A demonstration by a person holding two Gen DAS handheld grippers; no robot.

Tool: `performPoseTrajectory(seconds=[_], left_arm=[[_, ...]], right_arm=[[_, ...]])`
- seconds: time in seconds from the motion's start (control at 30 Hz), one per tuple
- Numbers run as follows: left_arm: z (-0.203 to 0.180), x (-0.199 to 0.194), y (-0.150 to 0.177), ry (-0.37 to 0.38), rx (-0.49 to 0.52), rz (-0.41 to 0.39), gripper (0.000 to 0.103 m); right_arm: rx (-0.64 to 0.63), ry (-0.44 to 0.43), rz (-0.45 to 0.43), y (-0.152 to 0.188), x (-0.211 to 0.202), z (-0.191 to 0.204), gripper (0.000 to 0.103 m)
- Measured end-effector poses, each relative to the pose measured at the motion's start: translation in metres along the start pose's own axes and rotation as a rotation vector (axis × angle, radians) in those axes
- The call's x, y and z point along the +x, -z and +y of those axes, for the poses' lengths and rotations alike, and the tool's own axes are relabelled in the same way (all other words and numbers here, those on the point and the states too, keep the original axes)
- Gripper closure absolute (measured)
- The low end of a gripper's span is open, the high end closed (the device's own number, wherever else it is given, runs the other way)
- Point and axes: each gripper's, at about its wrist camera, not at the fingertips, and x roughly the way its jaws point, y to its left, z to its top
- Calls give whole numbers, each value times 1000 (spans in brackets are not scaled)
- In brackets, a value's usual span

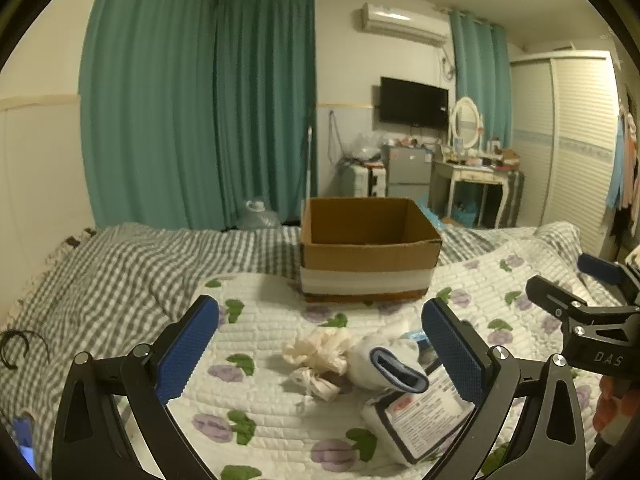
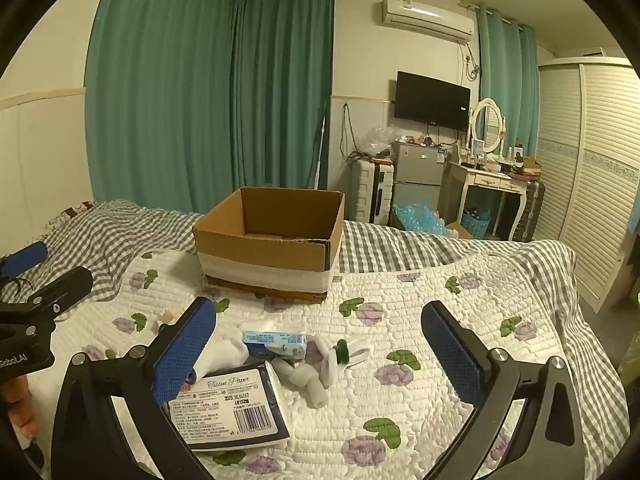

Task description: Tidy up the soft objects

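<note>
Soft items lie in a small pile on the floral quilt [image 1: 260,408]: a cream scrunchie [image 1: 320,350], a white sock with a blue cuff [image 1: 386,364], a tissue paper pack [image 2: 230,404], a small blue tissue packet [image 2: 276,343], and a white band with a green centre [image 2: 340,354]. An open cardboard box [image 1: 368,248] stands behind them; it also shows in the right wrist view [image 2: 272,240]. My left gripper [image 1: 320,344] is open above the scrunchie and sock. My right gripper [image 2: 318,348] is open above the packet and band. Both are empty.
The quilt lies over a grey checked bedspread [image 1: 120,272]. A black hair tie [image 1: 16,348] lies at the bed's left. Teal curtains [image 1: 192,112] hang behind the bed. A fridge [image 2: 418,176], dressing table [image 2: 492,184] and wardrobe [image 2: 588,176] stand at the far right.
</note>
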Motion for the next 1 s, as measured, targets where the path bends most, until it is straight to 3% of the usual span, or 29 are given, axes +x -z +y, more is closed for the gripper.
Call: performPoseTrajectory(seconds=[1.0], left_arm=[[1,1,1,1,-2,12,0]], right_arm=[[2,-5,23,5,7,-1,0]])
